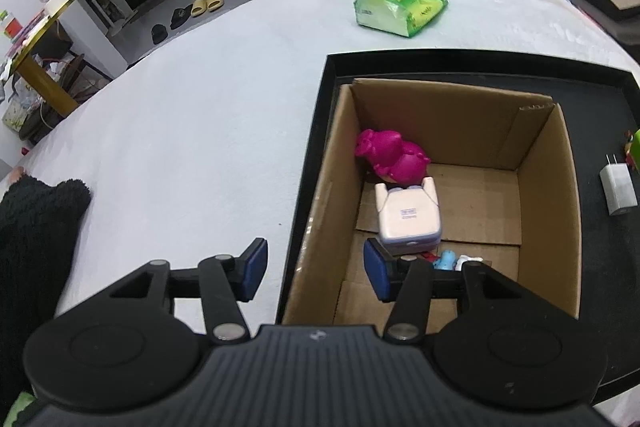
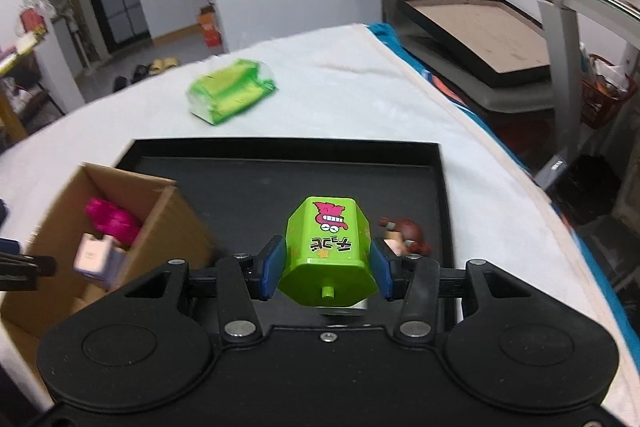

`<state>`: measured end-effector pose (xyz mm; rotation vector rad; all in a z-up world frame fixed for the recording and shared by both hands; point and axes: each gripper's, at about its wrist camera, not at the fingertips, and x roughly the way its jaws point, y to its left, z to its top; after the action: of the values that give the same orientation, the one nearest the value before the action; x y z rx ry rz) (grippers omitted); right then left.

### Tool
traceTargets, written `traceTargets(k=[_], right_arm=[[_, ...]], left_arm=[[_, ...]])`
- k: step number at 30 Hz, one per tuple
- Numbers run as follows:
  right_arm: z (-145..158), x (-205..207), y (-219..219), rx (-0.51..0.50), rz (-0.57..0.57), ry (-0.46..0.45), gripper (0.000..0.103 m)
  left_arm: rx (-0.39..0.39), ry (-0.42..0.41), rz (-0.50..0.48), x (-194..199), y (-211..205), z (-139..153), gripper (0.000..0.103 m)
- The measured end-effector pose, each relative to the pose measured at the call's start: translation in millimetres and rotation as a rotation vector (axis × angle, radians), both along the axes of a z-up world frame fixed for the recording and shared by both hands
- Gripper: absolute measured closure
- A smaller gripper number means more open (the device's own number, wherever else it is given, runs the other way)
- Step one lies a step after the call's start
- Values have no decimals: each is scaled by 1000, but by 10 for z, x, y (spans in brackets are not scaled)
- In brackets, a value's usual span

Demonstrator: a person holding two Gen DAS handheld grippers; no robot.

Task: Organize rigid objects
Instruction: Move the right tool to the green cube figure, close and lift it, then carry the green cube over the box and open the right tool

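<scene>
My right gripper (image 2: 325,271) is shut on a green octagonal toy box (image 2: 330,255) with a pink cartoon face, held above the black tray (image 2: 280,167). A brown figurine (image 2: 404,233) lies on the tray just right of it. The cardboard box (image 1: 544,187) stands in the tray's left part and holds a magenta pig toy (image 1: 390,157), a white-lilac case (image 1: 408,219) and small blue and white pieces (image 1: 452,261). My left gripper (image 1: 316,269) is open and empty over the box's near left wall. A white charger plug (image 1: 618,189) lies on the tray to the right of the box.
A green tissue pack (image 1: 400,7) lies on the white bed beyond the tray, also in the right wrist view (image 2: 230,91). A black fuzzy sleeve (image 1: 36,219) is at the left. A chair with a flat black frame (image 2: 472,35) stands to the right of the bed.
</scene>
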<state>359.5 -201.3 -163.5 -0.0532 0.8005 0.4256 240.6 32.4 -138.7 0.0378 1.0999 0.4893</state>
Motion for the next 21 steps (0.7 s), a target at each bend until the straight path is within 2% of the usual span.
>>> traceTargets(k=[10,14,21], right_arm=[[247,-204,287,57,76,-36,58],[379,-275,431,82,101,-40,58],[525,-362,798,88,168,-61,58]], left_arm=[[-27,-55,-4,-140,146,128,52],[-50,-61,-9,-184,209,115,56],[-75,-63,-23,-233,254,96,56]])
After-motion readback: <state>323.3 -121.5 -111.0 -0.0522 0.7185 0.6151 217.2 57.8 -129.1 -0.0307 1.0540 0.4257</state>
